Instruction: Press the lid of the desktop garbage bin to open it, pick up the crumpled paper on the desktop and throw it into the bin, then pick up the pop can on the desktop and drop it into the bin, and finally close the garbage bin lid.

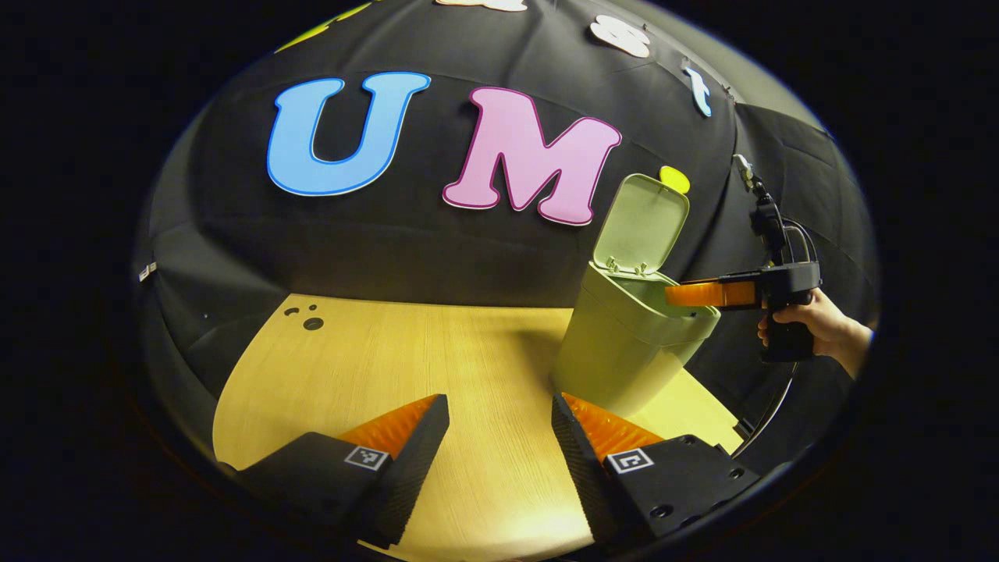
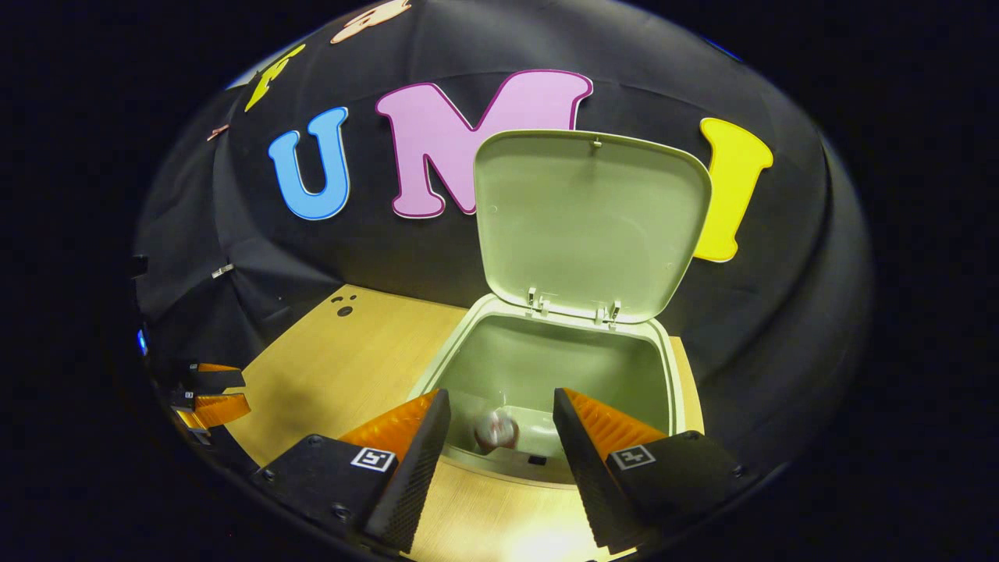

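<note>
- Right gripper view: the right tool is being held released, fingers spread with nothing between them, directly over the open mouth of the garbage bin.
- Between those fingers, a round pale object is being seen down inside the bin; it is judged to be the pop can, though blur is leaving that uncertain.
- No crumpled paper is being made out inside the bin; the floor of the bin is being partly covered by the fingers.
- The lid is being held upright on its hinges behind the opening, leaning back toward the booth wall.
- In the left gripper view, the left tool is being kept released and empty, low over the bare desk, well apart from the bin.
- There too, the right tool is being seen at the bin's rim, with a hand gripping its handle.
- Closing the lid is judged to be the remaining step.
- A push landing too high on the upright lid could be tipping the light bin backward or sliding it across the desk.
- A lid dropped without pressure may be failing to latch.
- The bin's latch and front face are being hidden from both cameras.
</note>
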`<action>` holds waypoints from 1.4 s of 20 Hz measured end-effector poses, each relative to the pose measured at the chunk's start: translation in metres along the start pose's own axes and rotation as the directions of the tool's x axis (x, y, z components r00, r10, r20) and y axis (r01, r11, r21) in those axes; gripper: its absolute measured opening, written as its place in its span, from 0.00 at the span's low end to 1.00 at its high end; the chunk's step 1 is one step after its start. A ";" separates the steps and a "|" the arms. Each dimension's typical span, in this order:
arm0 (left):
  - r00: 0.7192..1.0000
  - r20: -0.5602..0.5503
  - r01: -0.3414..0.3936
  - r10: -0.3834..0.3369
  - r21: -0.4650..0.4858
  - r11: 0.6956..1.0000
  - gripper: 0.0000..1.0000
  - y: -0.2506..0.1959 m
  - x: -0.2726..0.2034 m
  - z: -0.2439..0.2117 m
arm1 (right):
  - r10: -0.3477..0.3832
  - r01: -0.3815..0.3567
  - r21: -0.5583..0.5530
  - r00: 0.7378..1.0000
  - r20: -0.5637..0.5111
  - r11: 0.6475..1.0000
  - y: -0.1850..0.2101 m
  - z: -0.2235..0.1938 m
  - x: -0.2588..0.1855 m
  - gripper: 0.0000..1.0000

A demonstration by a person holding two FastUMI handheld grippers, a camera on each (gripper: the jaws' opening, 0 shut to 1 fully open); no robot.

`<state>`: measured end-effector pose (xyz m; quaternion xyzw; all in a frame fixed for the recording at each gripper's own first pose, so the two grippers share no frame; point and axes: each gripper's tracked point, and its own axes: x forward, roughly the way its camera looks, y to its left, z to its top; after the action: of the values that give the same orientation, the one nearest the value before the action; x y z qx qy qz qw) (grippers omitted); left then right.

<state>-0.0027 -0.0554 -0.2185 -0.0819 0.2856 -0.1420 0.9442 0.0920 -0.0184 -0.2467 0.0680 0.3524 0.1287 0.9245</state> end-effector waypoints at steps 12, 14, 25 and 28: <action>1.000 -0.004 0.005 -0.005 -0.013 1.000 0.86 -0.003 -0.002 -0.001 | -0.035 0.015 0.072 0.959 0.280 0.997 -0.010 0.121 -0.057 0.84; 1.000 -0.004 0.006 -0.006 -0.016 1.000 0.86 -0.004 -0.002 -0.002 | -0.048 0.028 0.065 0.945 0.323 0.997 -0.015 0.146 -0.061 0.84; 1.000 -0.002 -0.001 0.001 -0.017 1.000 0.86 -0.004 -0.011 -0.005 | -0.104 0.109 0.013 0.898 0.427 0.994 -0.029 0.230 -0.059 0.87; 1.000 -0.003 -0.010 0.010 -0.024 1.000 0.86 -0.003 -0.013 -0.008 | -0.127 0.127 0.030 0.897 0.424 0.992 -0.038 0.240 -0.045 0.93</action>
<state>-0.0181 -0.0543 -0.2175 -0.0916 0.2891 -0.1339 0.9434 0.2269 -0.0760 -0.0481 0.0719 0.1462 0.0501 0.9854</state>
